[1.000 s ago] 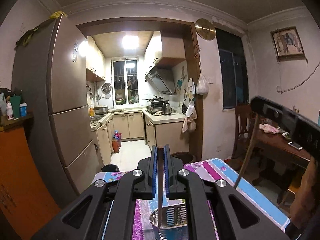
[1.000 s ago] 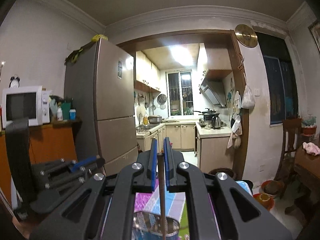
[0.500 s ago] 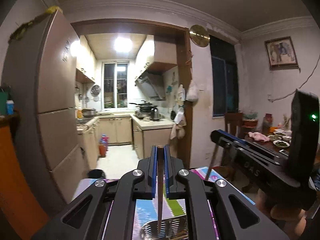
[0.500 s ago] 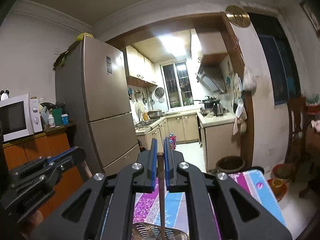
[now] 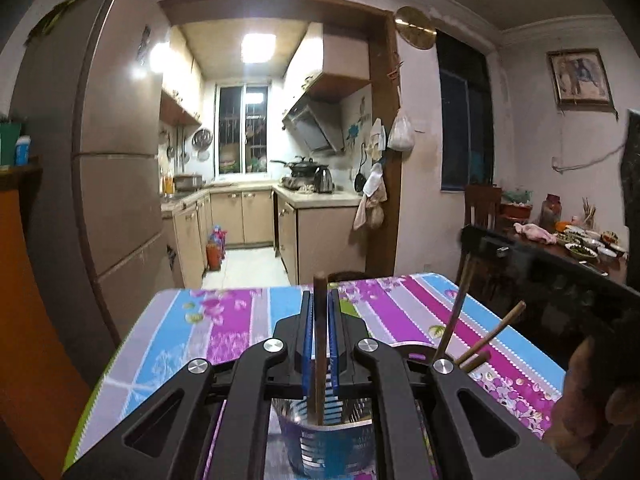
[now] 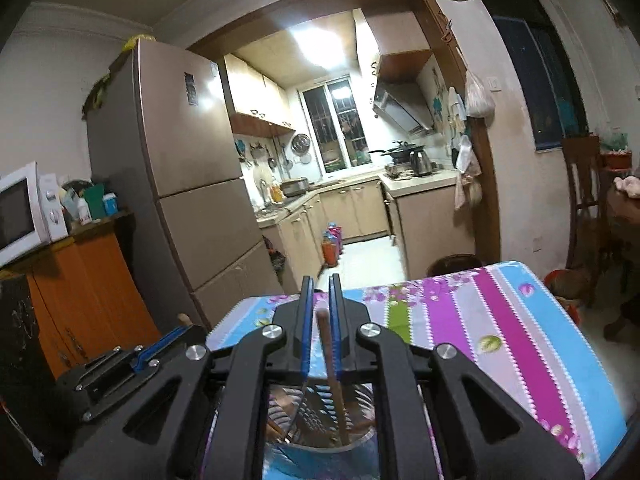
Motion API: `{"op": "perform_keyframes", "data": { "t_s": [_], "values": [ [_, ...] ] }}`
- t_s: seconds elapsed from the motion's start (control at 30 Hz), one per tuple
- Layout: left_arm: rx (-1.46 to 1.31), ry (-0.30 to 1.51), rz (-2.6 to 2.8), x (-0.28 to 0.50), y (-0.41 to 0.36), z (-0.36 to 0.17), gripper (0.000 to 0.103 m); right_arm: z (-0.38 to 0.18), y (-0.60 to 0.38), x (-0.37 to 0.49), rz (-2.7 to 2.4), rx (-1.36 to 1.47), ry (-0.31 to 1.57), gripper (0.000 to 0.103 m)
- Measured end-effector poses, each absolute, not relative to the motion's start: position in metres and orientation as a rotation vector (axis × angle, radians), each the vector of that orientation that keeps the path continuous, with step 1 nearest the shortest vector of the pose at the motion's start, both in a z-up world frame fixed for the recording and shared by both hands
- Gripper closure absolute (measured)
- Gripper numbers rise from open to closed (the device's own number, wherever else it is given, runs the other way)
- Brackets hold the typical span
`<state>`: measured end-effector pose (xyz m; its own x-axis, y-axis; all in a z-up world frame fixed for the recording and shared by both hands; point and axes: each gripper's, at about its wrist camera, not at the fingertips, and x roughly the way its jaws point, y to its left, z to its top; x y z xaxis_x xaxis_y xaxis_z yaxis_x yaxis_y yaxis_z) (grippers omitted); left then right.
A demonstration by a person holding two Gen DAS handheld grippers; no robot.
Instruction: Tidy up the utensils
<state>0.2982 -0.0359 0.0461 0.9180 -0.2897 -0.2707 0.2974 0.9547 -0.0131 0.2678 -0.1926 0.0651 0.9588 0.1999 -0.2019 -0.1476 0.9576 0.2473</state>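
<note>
On the striped floral tablecloth (image 5: 240,320) stands a perforated metal utensil holder (image 5: 332,436), directly under both grippers; the left gripper (image 5: 320,308) is closed tight on a brown chopstick (image 5: 319,344), its blue pads pressing the stick from both sides; the stick stands nearly upright, its top poking above the fingertips and its lower end down inside the holder; to the right in the left wrist view, three more chopsticks (image 5: 452,328) lean out at a slant beside the dark body of the other gripper and part of a hand (image 5: 592,384). The right gripper (image 6: 319,292) stands narrowly parted, its jaws having just been opening; a second chopstick (image 6: 332,372) lies between them, leaning against or close to the right-hand pad with a clear gap on the left, so no squeeze shows; its lower end sits in the holder (image 6: 320,420), among other sticks on the slotted wall; whether the right pad touches it I cannot tell. Beyond the table are a fridge (image 6: 176,168) and a lit kitchen.
</note>
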Motion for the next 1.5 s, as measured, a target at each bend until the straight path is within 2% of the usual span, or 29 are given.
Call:
{"op": "perform_keyframes", "data": {
  "t_s": [0.07,0.2,0.27,0.4,0.47,0.53,0.67,0.87,1.17,1.3,1.5],
  "values": [
    [0.015,0.257,-0.284,0.29,-0.028,0.053,0.095,0.075,-0.2,0.25,0.17,0.223,0.19,0.084],
    [-0.044,0.176,-0.245,0.261,0.002,0.083,0.093,0.099,-0.228,0.211,0.143,0.224,0.114,0.084],
    [-0.055,0.128,-0.212,0.24,0.018,0.096,0.086,0.111,-0.244,0.189,0.126,0.216,0.082,0.084],
    [-0.041,0.049,-0.166,0.19,0.046,0.114,0.08,0.127,-0.275,0.132,0.061,0.159,0.038,0.084],
    [-0.037,0.035,-0.165,0.163,0.058,0.116,0.071,0.127,-0.289,0.101,0.031,0.139,0.046,0.084],
    [-0.018,0.033,-0.159,0.137,0.068,0.114,0.07,0.12,-0.293,0.075,0.006,0.096,0.061,0.084],
    [0.053,0.083,-0.192,0.094,0.067,0.096,0.07,0.085,-0.288,0.028,-0.045,-0.004,0.134,0.084],
    [0.198,0.101,-0.21,0.027,0.04,0.036,0.07,0.004,-0.267,-0.017,-0.072,-0.029,0.319,0.084],
    [0.113,0.315,-0.055,-0.02,0.059,-0.058,0.07,-0.11,-0.218,-0.045,-0.037,-0.088,0.555,0.084],
    [0.11,0.439,0.015,-0.03,0.073,-0.097,0.07,-0.134,-0.203,-0.047,-0.01,-0.099,0.571,0.084],
    [0.066,0.465,0.076,-0.04,0.099,-0.107,0.07,-0.151,-0.202,-0.031,-0.02,-0.077,0.594,0.084]
  ]
}}
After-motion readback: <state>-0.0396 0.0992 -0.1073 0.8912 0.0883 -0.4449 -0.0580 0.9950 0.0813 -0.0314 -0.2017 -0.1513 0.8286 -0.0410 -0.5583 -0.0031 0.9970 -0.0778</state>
